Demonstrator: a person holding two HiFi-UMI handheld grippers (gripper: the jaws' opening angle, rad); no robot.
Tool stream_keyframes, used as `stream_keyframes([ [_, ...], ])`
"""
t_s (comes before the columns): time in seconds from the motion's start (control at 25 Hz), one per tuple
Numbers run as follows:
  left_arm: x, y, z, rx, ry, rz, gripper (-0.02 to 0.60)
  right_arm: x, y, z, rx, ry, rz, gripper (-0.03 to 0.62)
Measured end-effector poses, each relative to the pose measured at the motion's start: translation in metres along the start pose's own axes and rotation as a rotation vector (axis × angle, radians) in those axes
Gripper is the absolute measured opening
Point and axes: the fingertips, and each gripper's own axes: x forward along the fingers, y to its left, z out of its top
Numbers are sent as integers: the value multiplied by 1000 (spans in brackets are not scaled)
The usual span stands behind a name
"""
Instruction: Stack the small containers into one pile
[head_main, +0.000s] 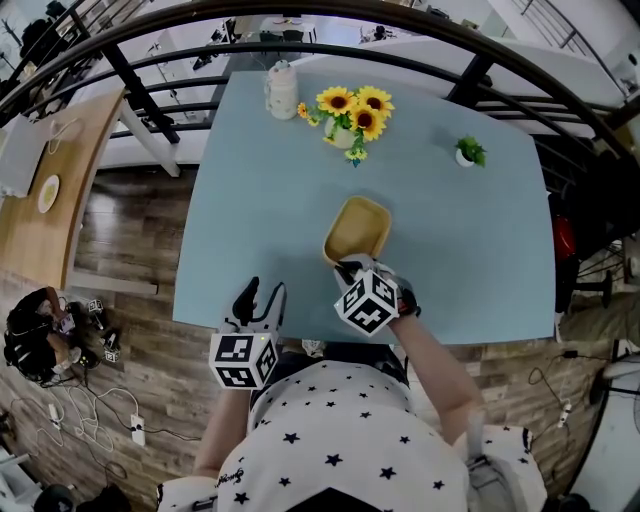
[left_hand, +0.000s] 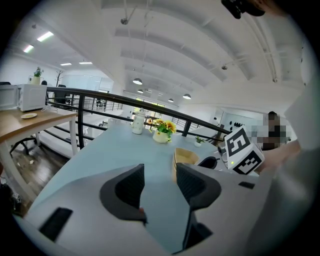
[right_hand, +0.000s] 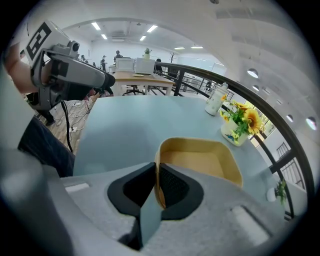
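Small container (head_main: 357, 228) sits mid-frame on the bench (head_main: 260, 180), its near rim pinched by the right tongs (right_hand: 157, 184). The left tongs (left_hand: 159, 187) gape empty at lower left. Likely the placing step; next, a clean release.

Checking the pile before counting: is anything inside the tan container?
Nothing shows inside the tan container: bare floor. The right gripper pinches its near rim, covering the inner wall there.

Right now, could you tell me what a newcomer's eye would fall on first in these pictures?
The tan container stands out first, near the middle of the pale blue table, its near rim pinched by the right hand-held gripper. Next come the sunflowers at the table's far side. The left hand-held gripper hangs open and empty over the near edge.
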Motion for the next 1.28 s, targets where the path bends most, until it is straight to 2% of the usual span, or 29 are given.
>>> stream_keyframes([
  [0.36, -1, -6, 2, 2, -9, -9, 198, 0, 0, 1, 26, -16, 10, 29],
  [0.76, -10, -25, -6, 13, -16, -10, 198, -23, 2, 5, 103, -124, -24, 54],
  [1.04, -26, -50, -13, 19, -27, -3, 195, -63, 8, -4, 240, -230, -42, 55],
  [1.28, -37, -83, -24, 39, -37, -16, 193, -99, 15, -37, 370, -292, -87, 54],
])
